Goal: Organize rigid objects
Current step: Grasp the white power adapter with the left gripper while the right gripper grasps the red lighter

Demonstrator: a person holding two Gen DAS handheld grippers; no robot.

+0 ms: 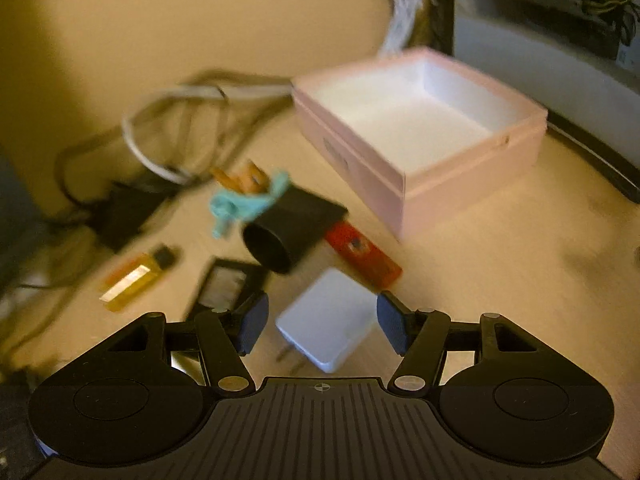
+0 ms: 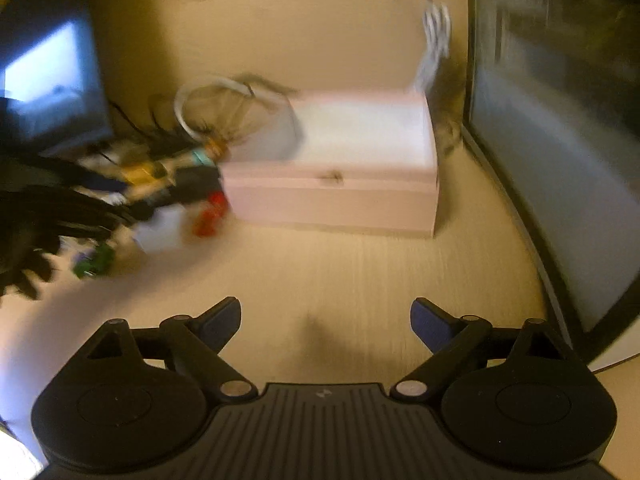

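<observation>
Left wrist view: left gripper [image 1: 320,322] jaws spread wide, blue pads [image 1: 251,322] either side of a white plug-in charger [image 1: 326,318] lying flat on the light wood table [image 1: 500,280], low centre of frame. Pads do not appear to touch it; nothing is held. Charger prongs point toward lower left.

Just above the charger: a red flat rectangular item [image 1: 362,254], partly under a black cylindrical cup [image 1: 286,230] lying on its side, mouth toward lower left. A teal clip [image 1: 244,202] and orange pieces [image 1: 242,180] sit at the cup's upper left. Left of centre, a yellow lighter-like item [image 1: 134,280] and a small dark framed card [image 1: 226,286]. Tangled cables [image 1: 176,120] and a black adapter [image 1: 128,212] occupy the middle left.

Pink open box [image 1: 420,136], white inside, upper right of centre, apart from the clutter.

Right wrist view, heavily blurred: right gripper [image 2: 326,322] jaws wide apart over bare table, holding nothing. Pink box sits centre frame; the clutter smears along the left edge.
</observation>
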